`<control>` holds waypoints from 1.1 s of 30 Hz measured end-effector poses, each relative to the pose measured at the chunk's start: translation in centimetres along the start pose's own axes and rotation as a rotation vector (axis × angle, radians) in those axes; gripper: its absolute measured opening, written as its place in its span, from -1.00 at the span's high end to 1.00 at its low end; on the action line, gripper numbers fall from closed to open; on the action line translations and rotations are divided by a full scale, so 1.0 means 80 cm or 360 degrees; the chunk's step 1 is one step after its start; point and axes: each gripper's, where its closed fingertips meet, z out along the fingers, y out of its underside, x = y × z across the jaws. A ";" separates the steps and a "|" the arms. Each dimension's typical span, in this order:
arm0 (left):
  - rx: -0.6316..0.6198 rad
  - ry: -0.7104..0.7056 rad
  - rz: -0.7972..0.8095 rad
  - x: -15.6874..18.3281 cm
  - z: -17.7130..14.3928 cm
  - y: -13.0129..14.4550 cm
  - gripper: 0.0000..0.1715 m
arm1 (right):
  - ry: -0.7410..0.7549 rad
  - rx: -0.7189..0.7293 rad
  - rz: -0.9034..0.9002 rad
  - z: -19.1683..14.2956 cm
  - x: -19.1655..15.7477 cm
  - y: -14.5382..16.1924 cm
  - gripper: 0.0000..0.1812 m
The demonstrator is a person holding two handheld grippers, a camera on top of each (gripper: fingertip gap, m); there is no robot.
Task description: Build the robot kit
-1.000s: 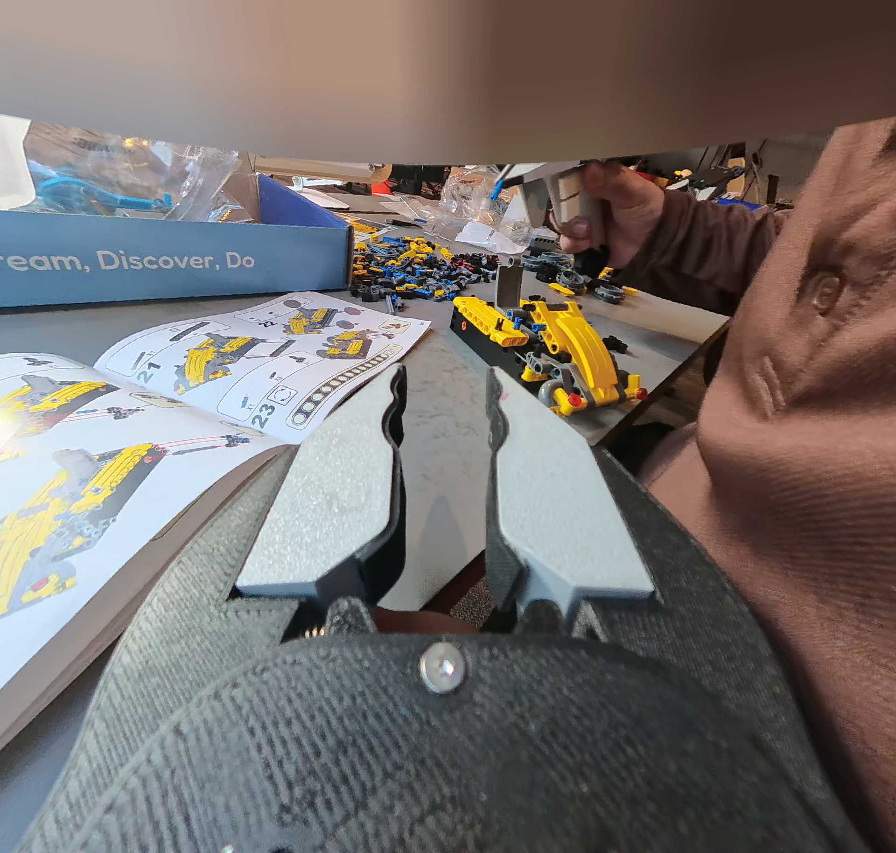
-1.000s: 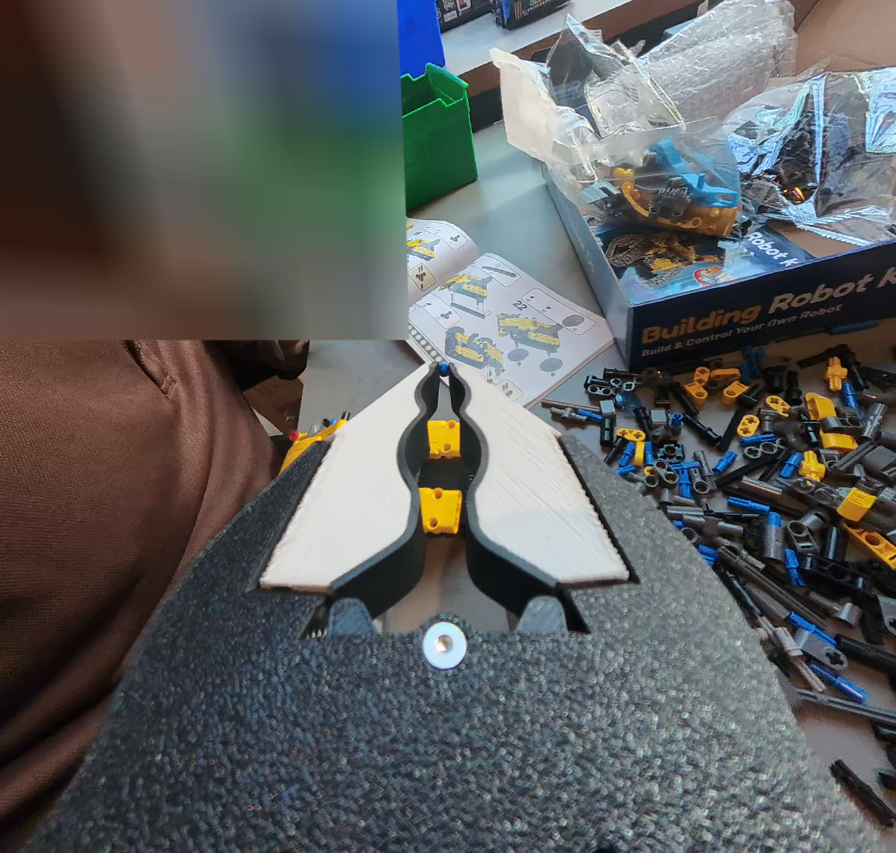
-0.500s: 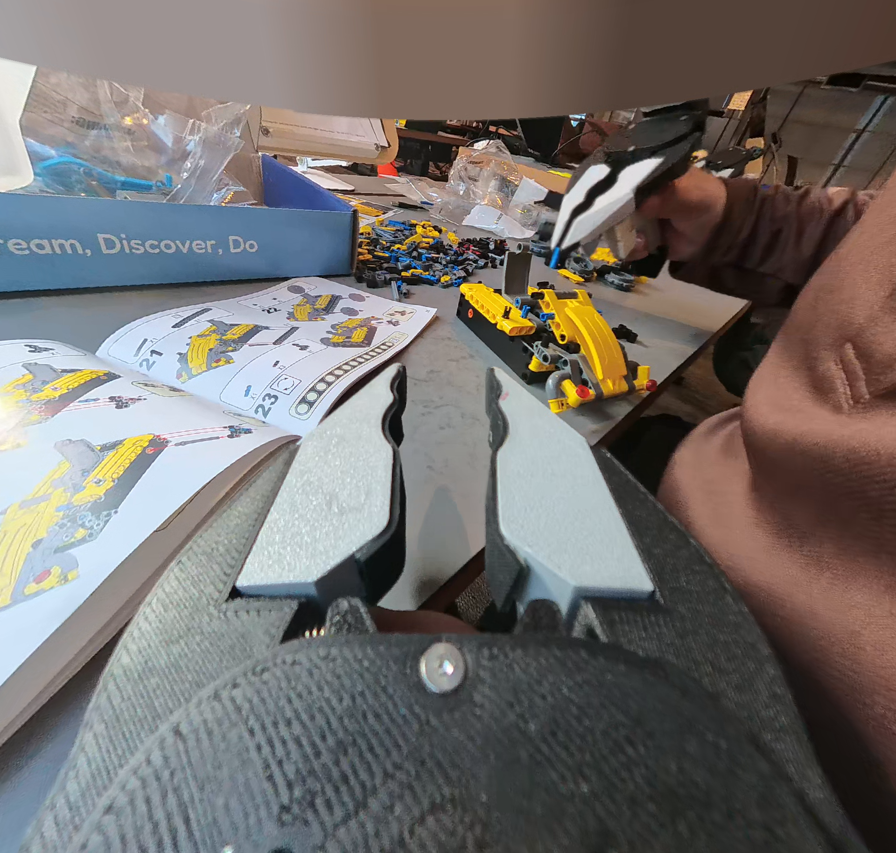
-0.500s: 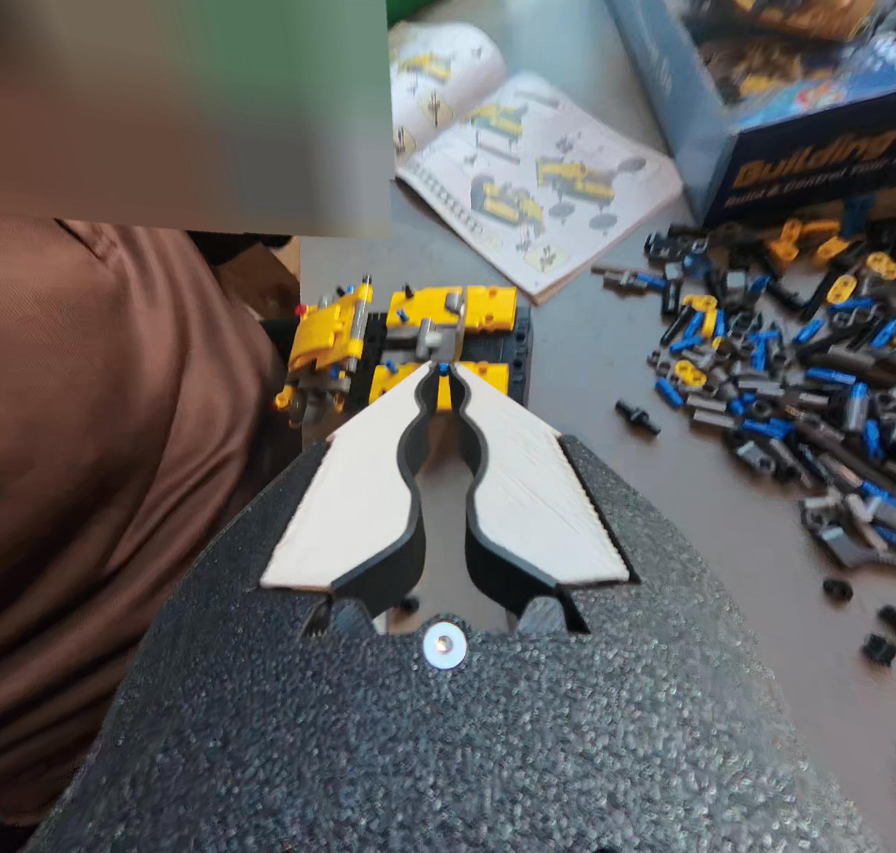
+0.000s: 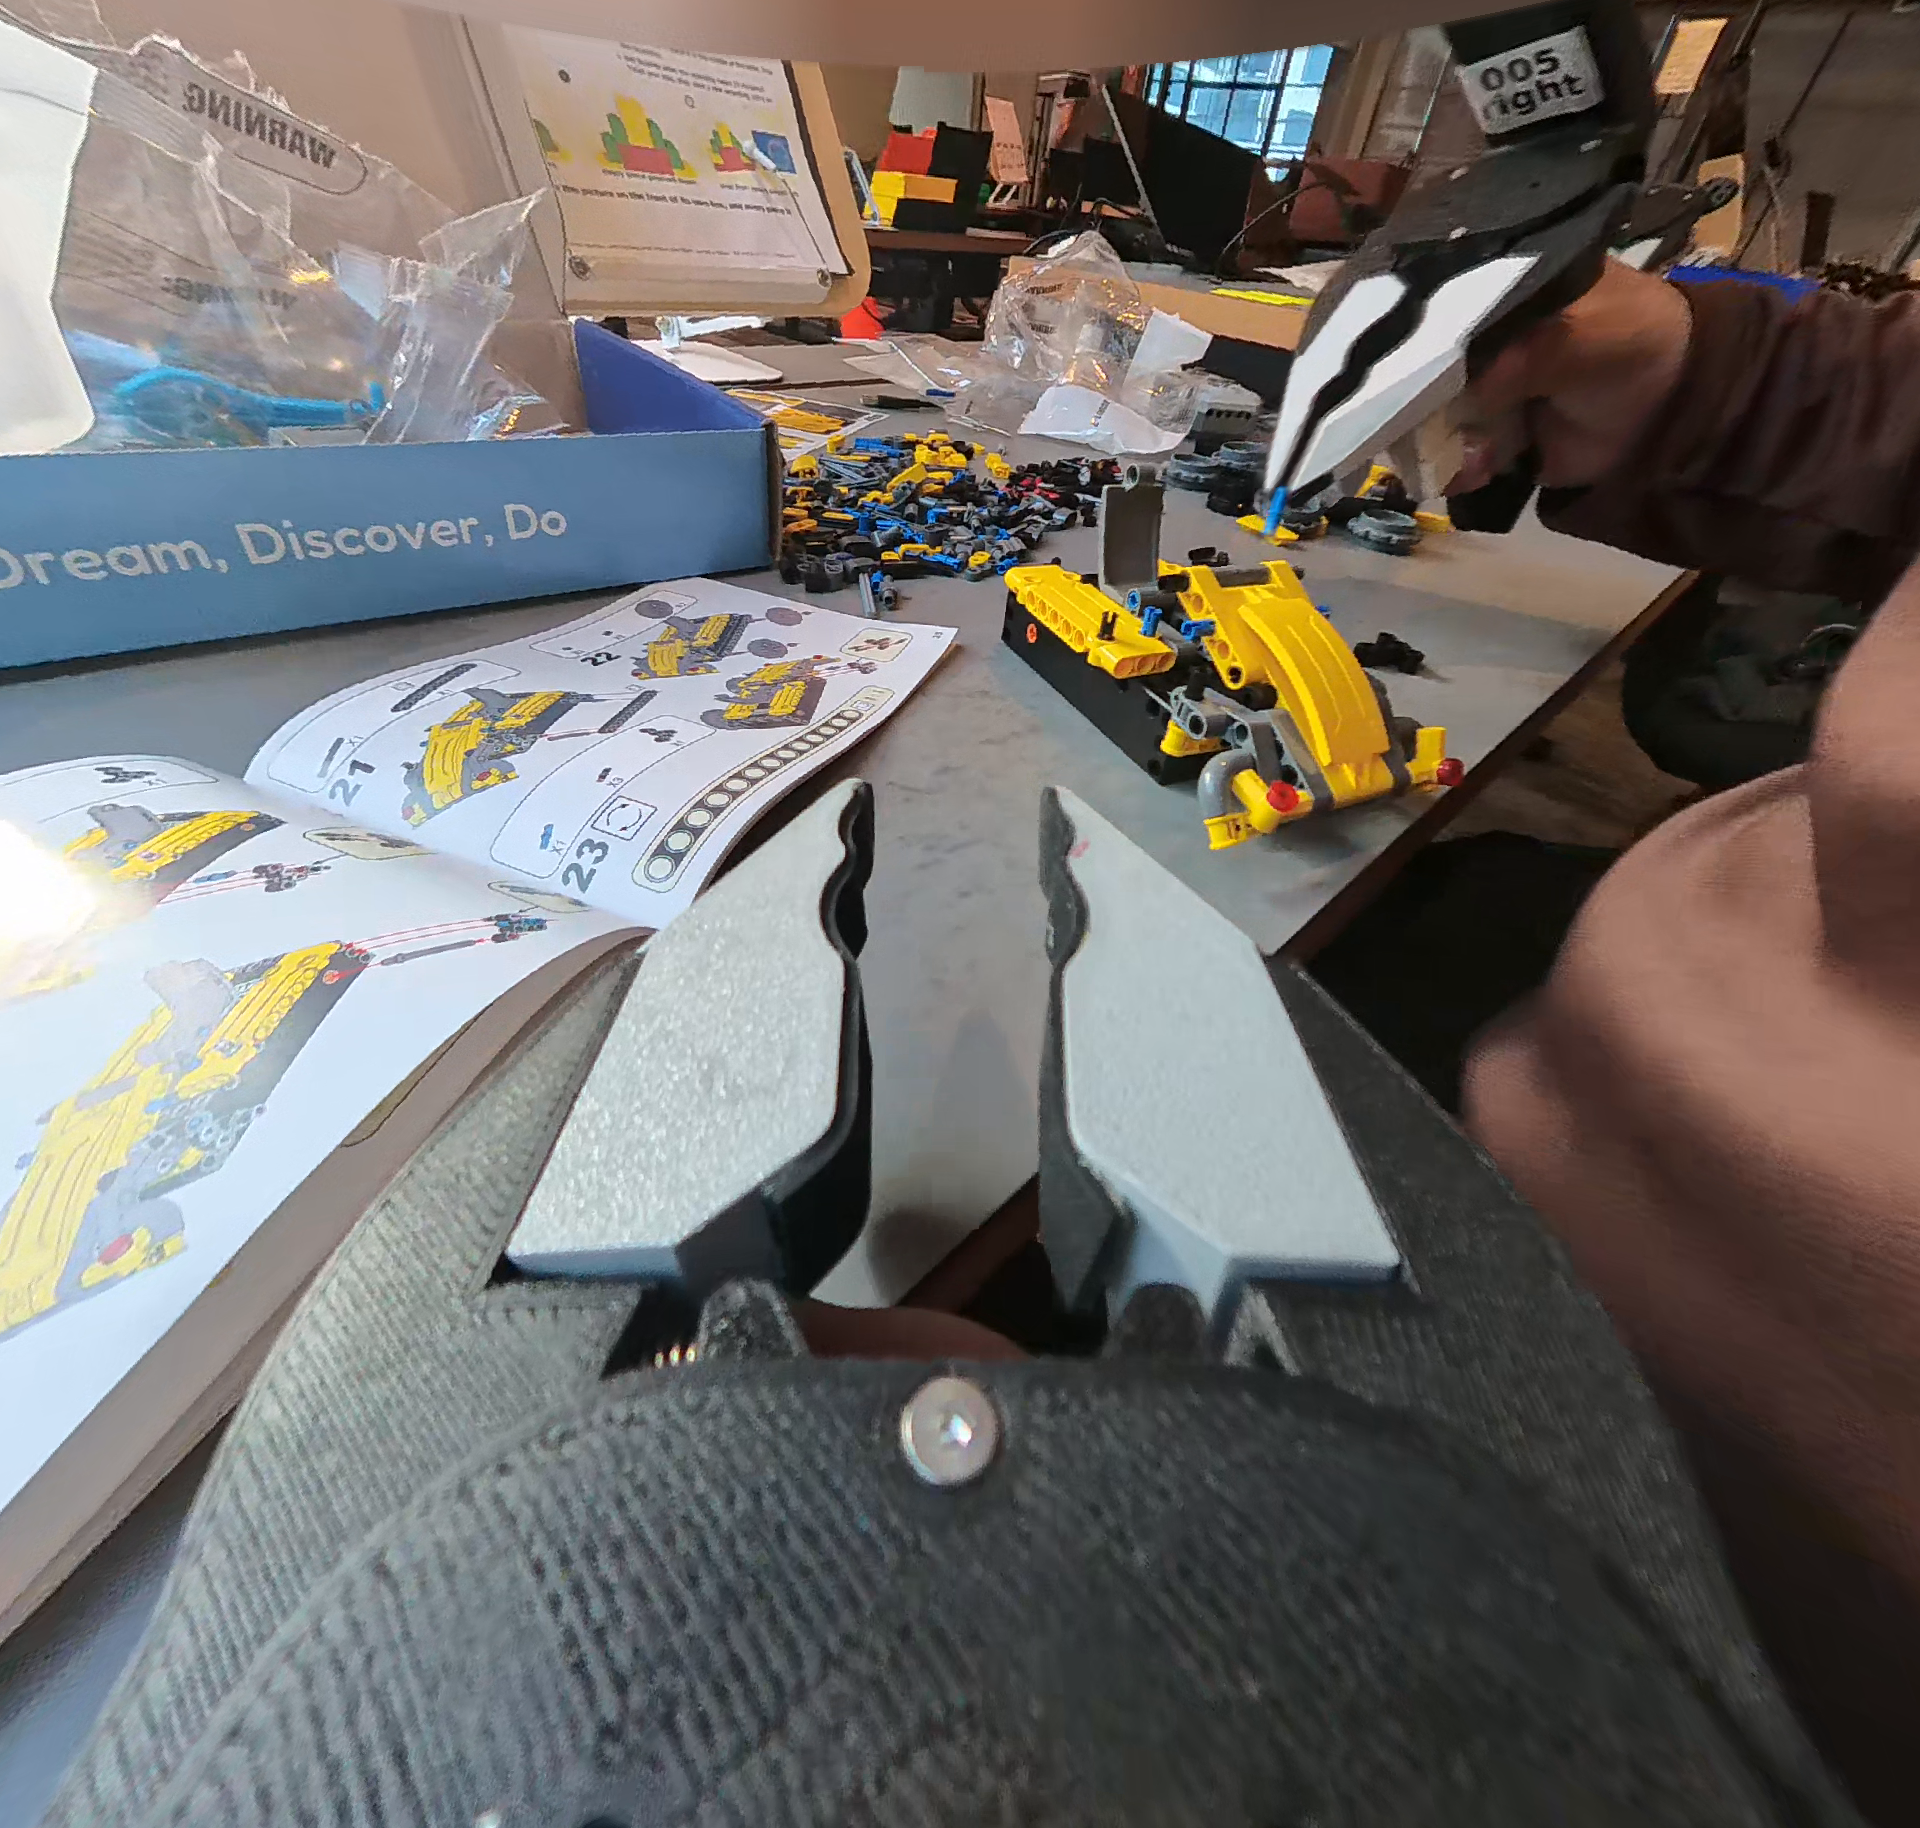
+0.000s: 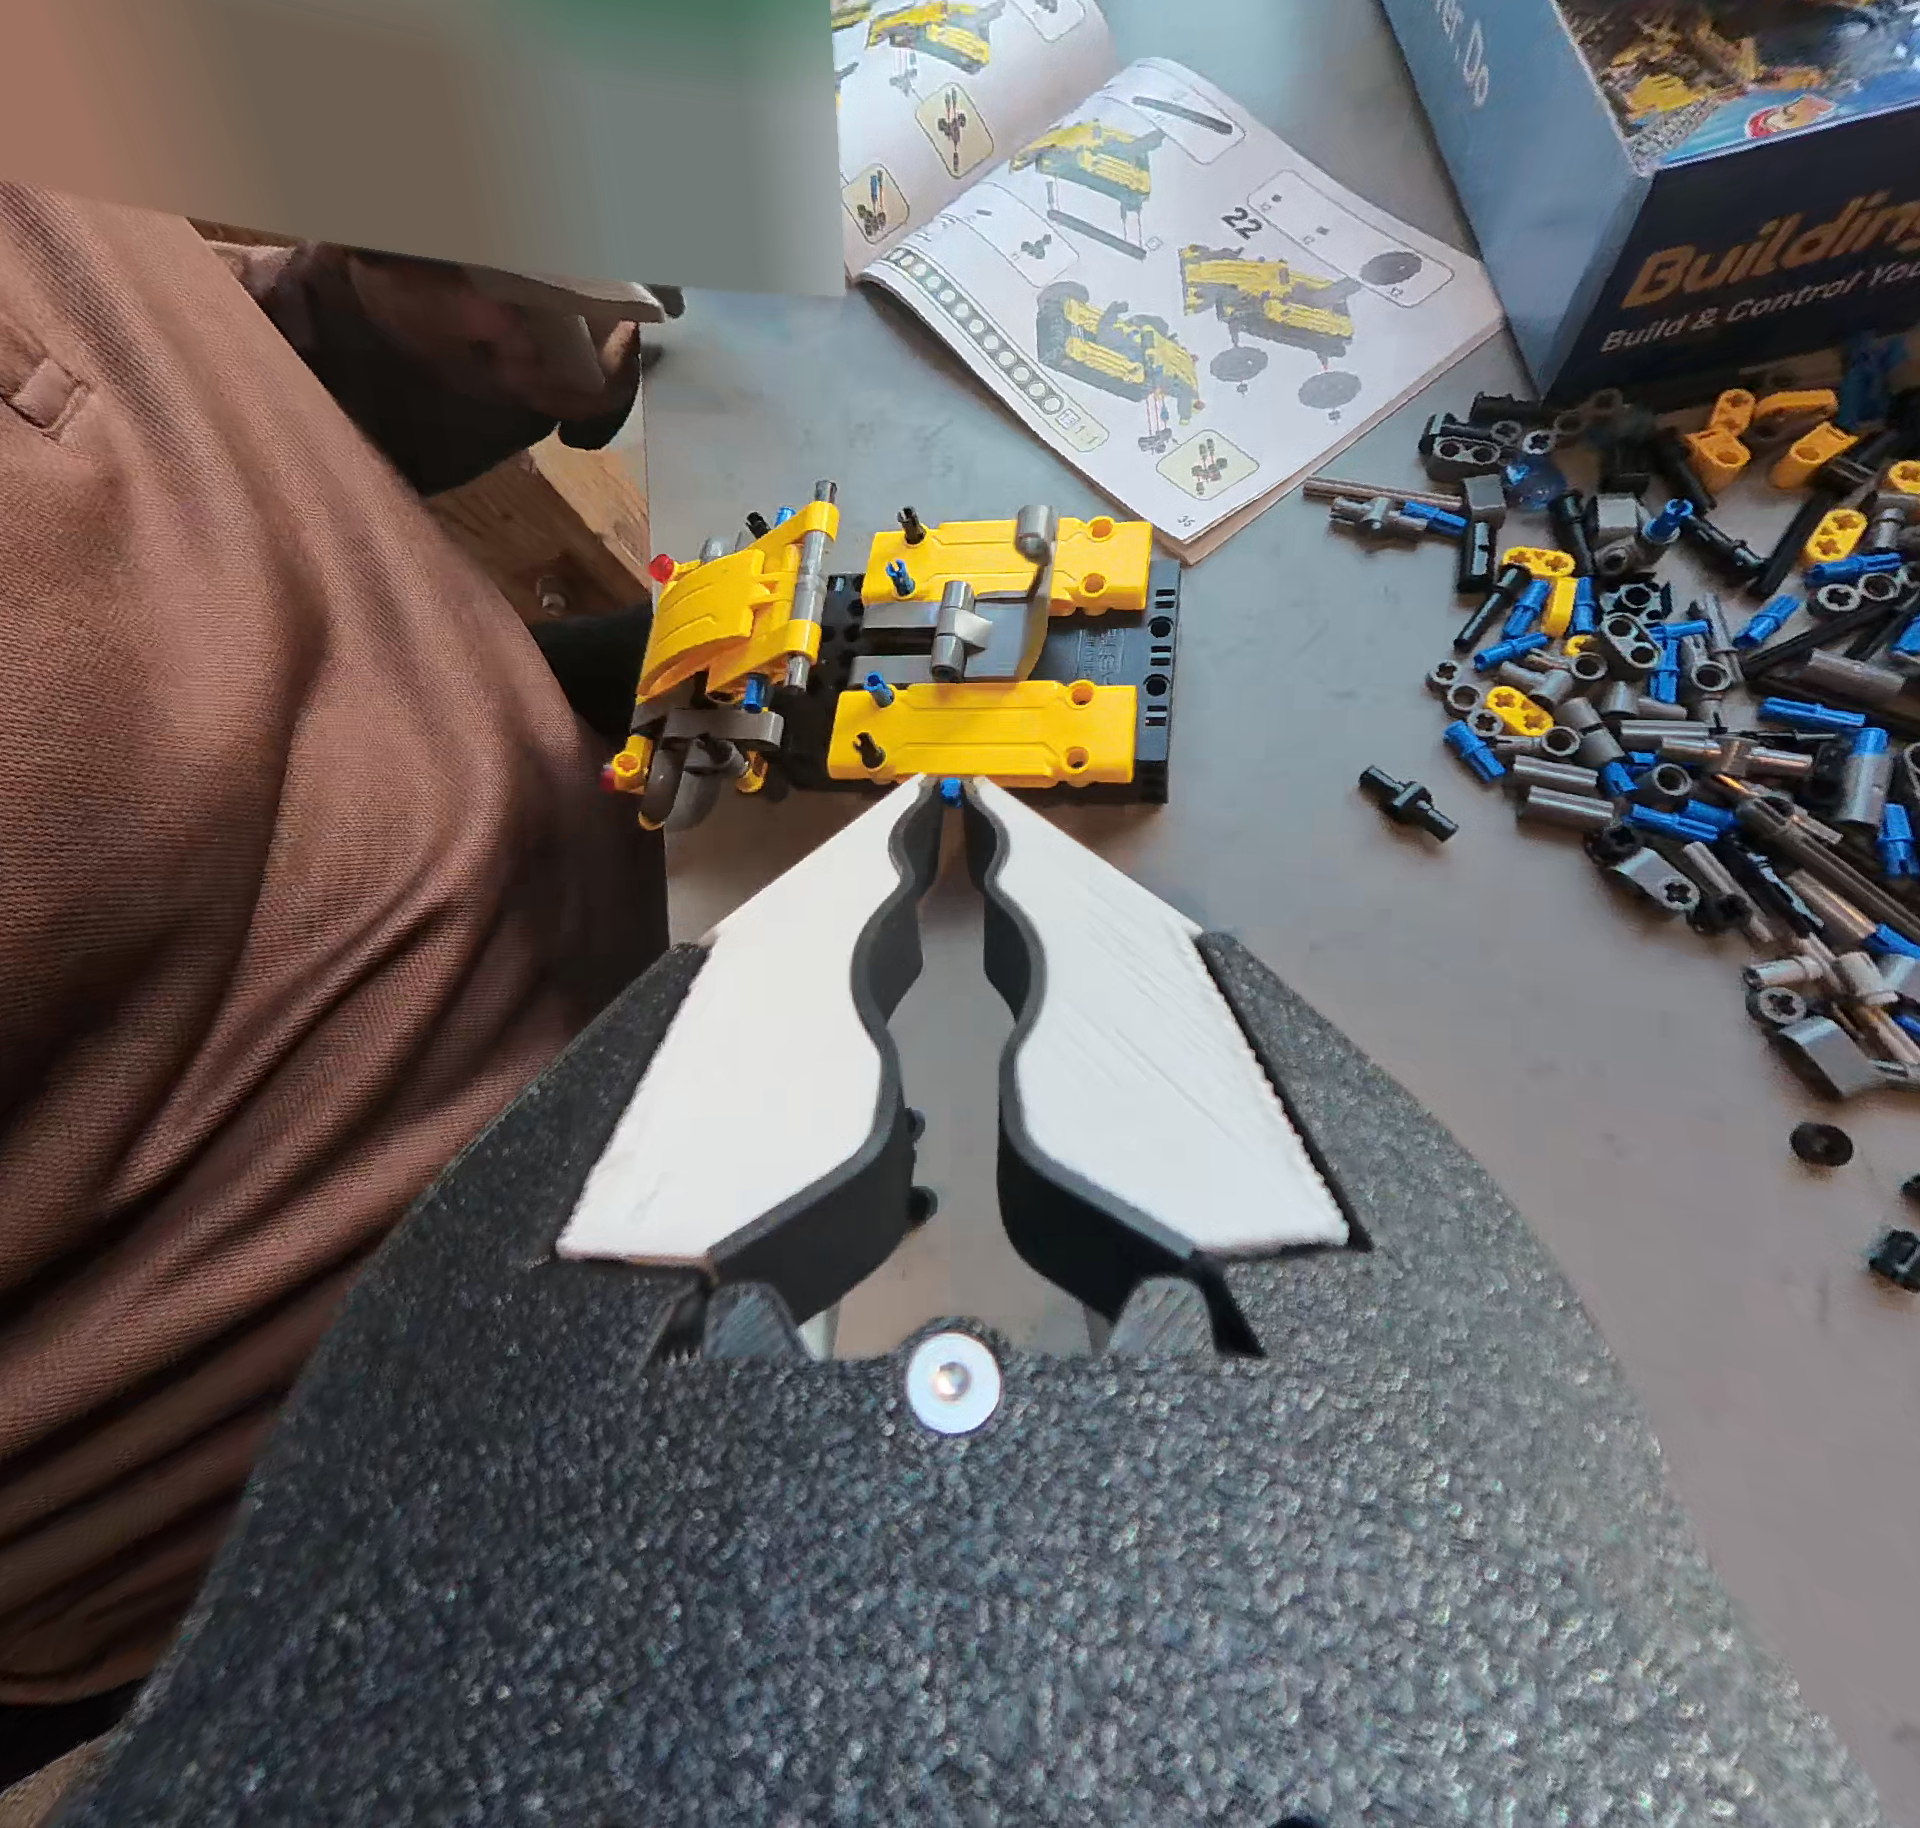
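Over the grey counter, the right hand-held gripper is pinched together on a small blue pin, and its tips now sit just beside the near edge of the half-built yellow and black toy vehicle. A second ago this same gripper hovered by the booklet, with the vehicle mostly hidden under its fingers; half a second ago it was swinging across, the view blurred; now it looks steeply down on the vehicle, with the pin just short of the near yellow panel. I judge that the pin is being brought to the vehicle rather than back to the pile, though I cannot tell whether it touches the panel. From the left wrist view, the right hand-held gripper has come up from behind the vehicle and hangs at 1 o'clock, above the vehicle. The left hand-held gripper has its fingers apart and empty, as it was a second ago, low over the counter edge with the open instruction booklet at 10 o'clock. Loose small parts lie in a heap at 3 o'clock of the vehicle, near the blue box.
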 end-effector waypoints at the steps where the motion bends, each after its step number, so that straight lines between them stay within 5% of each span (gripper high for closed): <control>1: -0.0003 -0.0003 0.0001 0.000 0.002 0.001 0.66 | 0.0014 0.0014 -0.0008 -0.004 -0.001 0.002 1.00; 14: -0.0056 -0.0102 0.0177 0.011 0.017 -0.002 0.68 | 0.0128 0.0177 0.0007 -0.056 0.000 0.038 1.00; 25: -0.0190 0.0285 0.0658 0.140 0.120 -0.076 0.72 | -0.0084 0.0402 -0.0040 -0.046 -0.036 -0.003 1.00; 33: -0.0249 0.0300 0.0564 0.152 0.136 -0.070 0.70 | 0.0104 0.0397 -0.0084 -0.047 -0.009 0.005 1.00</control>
